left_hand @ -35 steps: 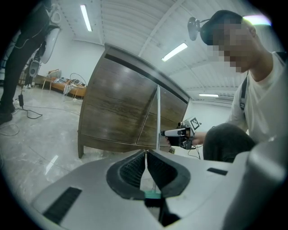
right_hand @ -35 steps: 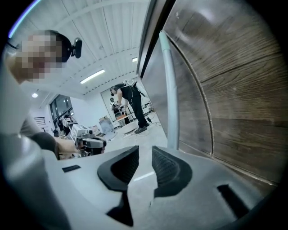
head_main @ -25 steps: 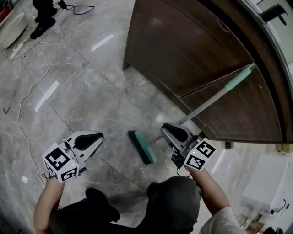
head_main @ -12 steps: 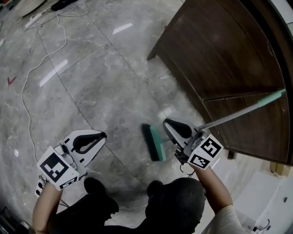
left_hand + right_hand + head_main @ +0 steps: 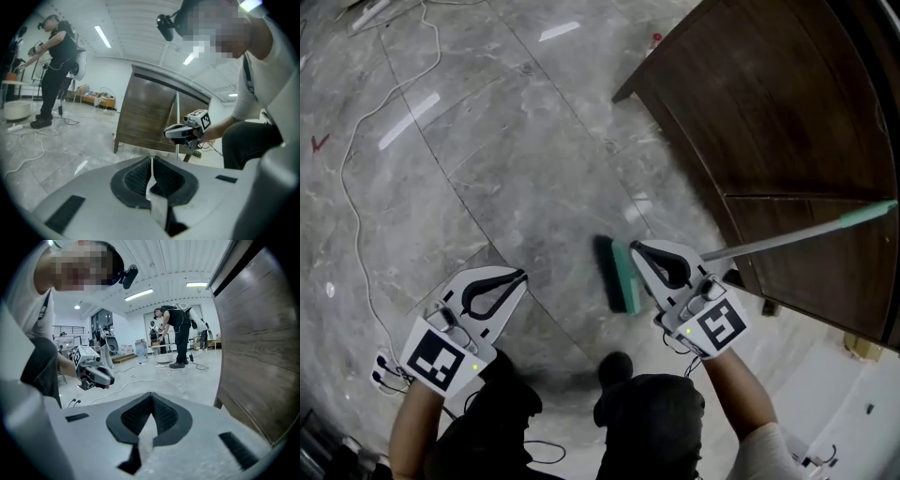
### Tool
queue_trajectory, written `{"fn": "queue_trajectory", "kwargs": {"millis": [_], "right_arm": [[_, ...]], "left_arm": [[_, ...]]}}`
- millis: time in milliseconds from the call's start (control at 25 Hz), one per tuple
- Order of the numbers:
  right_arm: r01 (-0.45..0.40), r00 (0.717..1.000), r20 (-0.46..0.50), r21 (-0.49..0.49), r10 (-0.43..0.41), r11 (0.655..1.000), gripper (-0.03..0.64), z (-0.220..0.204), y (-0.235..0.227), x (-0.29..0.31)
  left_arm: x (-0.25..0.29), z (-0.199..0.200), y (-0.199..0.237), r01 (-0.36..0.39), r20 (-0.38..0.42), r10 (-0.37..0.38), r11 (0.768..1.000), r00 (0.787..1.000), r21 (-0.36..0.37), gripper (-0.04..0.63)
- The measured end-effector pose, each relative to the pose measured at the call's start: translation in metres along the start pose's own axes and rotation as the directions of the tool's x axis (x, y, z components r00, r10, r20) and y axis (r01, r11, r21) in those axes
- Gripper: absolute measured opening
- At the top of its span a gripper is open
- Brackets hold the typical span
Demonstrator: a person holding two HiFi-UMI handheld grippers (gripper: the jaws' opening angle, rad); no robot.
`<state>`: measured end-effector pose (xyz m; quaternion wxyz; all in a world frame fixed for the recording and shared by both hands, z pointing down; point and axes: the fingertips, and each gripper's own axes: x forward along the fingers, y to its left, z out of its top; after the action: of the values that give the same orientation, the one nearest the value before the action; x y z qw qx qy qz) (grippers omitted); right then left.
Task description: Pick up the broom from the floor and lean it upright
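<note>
The broom stands tilted, its green head [image 5: 622,274] on the floor and its grey handle [image 5: 797,233] leaning against the brown wooden cabinet [image 5: 769,103]. My right gripper [image 5: 639,247] hovers right by the low end of the handle, shut, with nothing between its jaws [image 5: 151,397]. The left gripper [image 5: 521,275] hangs over the floor to the left of the broom head, also shut and empty [image 5: 151,161]. In the left gripper view the handle [image 5: 177,108] rises upright behind the right gripper [image 5: 168,133].
A white cable [image 5: 356,187] snakes over the marble floor at the left. A white object [image 5: 839,394] sits at the lower right beside the cabinet. Another person [image 5: 54,70] stands far off across the room. My own feet [image 5: 614,366] are just below the broom head.
The head view has swung, so the cabinet sits further right. The right gripper has rolled beside the handle, and both grippers have shifted. The broom still leans on the cabinet.
</note>
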<state>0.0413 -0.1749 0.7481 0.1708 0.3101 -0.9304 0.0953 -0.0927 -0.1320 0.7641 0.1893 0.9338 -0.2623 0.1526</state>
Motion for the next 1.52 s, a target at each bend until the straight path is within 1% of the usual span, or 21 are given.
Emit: {"fn": "queue_trajectory", "kwargs": {"millis": [40, 80, 120, 160, 200, 240, 280, 320, 480, 560, 680, 840, 1000, 1120, 1240, 1320, 1400, 1440, 1520], "right_arm": [[-0.008, 1.0, -0.009, 0.011, 0.008, 1.0, 0.0, 0.004, 0.004, -0.005], [-0.012, 1.0, -0.027, 0.031, 0.013, 0.999, 0.0, 0.007, 0.008, -0.012], [-0.012, 0.999, -0.043, 0.054, 0.015, 0.998, 0.0, 0.011, 0.011, -0.019], [-0.008, 0.999, -0.048, 0.076, 0.012, 0.997, -0.002, 0.018, 0.014, -0.026], [-0.001, 0.999, -0.05, 0.096, 0.006, 0.995, 0.0, 0.026, 0.015, -0.035], [0.006, 0.998, -0.055, 0.113, 0.001, 0.994, 0.0, 0.034, 0.017, -0.045], [0.012, 0.998, -0.066, 0.125, -0.003, 0.992, 0.0, 0.041, 0.02, -0.057], [0.016, 0.997, -0.08, 0.135, -0.005, 0.991, -0.002, 0.047, 0.023, -0.069], [0.015, 0.994, -0.111, 0.161, 0.003, 0.987, 0.0, 0.083, 0.044, -0.121], [0.019, 0.993, -0.117, 0.166, 0.001, 0.986, 0.0, 0.109, 0.054, -0.147], [0.024, 0.991, -0.13, 0.172, -0.001, 0.985, 0.0, 0.157, 0.068, -0.191], [0.002, 0.99, -0.139, 0.179, 0.024, 0.984, 0.0, 0.234, 0.084, -0.248], [-0.016, 0.983, -0.177, 0.2, 0.052, 0.98, 0.0, 0.31, 0.106, -0.315], [-0.003, 0.981, -0.191, 0.196, 0.041, 0.981, 0.0, 0.366, 0.126, -0.372], [0.01, 0.984, -0.175, 0.193, 0.025, 0.981, 0.0, 0.414, 0.14, -0.419], [0.019, 0.986, -0.166, 0.192, 0.014, 0.981, 0.0, 0.435, 0.145, -0.441], [0.032, 0.989, -0.147, 0.21, -0.001, 0.977, 0.0, 0.453, 0.15, -0.455], [0.036, 0.991, -0.134, 0.219, -0.006, 0.975, 0.0, 0.463, 0.154, -0.462], [0.036, 0.993, -0.115, 0.217, -0.011, 0.975, 0.0, 0.48, 0.168, -0.477]], "left_arm": [[0.004, 0.009, -0.01, 0.02, 0.016, -0.021, 0.997, 1.0, 0.08, 0.015], [0.006, 0.019, -0.018, 0.037, 0.032, -0.044, 0.983, 0.999, 0.177, 0.015], [0.003, 0.028, -0.025, 0.043, 0.036, -0.054, 0.968, 0.998, 0.247, 0.015], [-0.005, 0.033, -0.028, 0.032, 0.025, -0.039, 0.968, 0.999, 0.25, 0.015], [-0.016, 0.033, -0.031, 0.003, -0.001, -0.003, 0.984, 1.0, 0.177, 0.015], [-0.03, 0.032, -0.035, -0.038, -0.04, 0.04, 0.997, 0.998, 0.062, 0.015], [-0.044, 0.032, -0.043, -0.073, -0.074, 0.071, 0.997, 0.995, -0.027, 0.015], [-0.056, 0.036, -0.054, -0.092, -0.094, 0.086, 0.993, 0.992, -0.069, 0.015], [-0.095, 0.069, -0.114, -0.121, -0.135, 0.106, 0.987, 0.985, -0.107, 0.015], [-0.107, 0.097, -0.147, -0.12, -0.132, 0.106, 0.988, 0.985, -0.101, 0.015], [-0.122, 0.149, -0.197, -0.134, -0.115, 0.126, 0.989, 0.985, -0.059, 0.015], [-0.143, 0.23, -0.246, -0.19, -0.089, 0.182, 0.977, 0.979, -0.1, 0.015], [-0.173, 0.305, -0.299, -0.249, -0.061, 0.244, 0.961, 0.968, -0.123, 0.015], [-0.202, 0.359, -0.347, -0.278, -0.056, 0.272, 0.948, 0.961, -0.153, 0.015], [-0.235, 0.408, -0.389, -0.301, -0.026, 0.302, 0.933, 0.953, -0.199, 0.015], [-0.257, 0.436, -0.413, -0.31, 0.011, 0.321, 0.92, 0.947, -0.239, 0.015], [-0.279, 0.462, -0.434, -0.302, 0.058, 0.331, 0.91, 0.942, -0.284, 0.015], [-0.29, 0.472, -0.445, -0.297, 0.078, 0.333, 0.908, 0.94, -0.295, 0.015], [-0.308, 0.484, -0.466, -0.304, 0.093, 0.342, 0.909, 0.935, -0.285, 0.015]]}}
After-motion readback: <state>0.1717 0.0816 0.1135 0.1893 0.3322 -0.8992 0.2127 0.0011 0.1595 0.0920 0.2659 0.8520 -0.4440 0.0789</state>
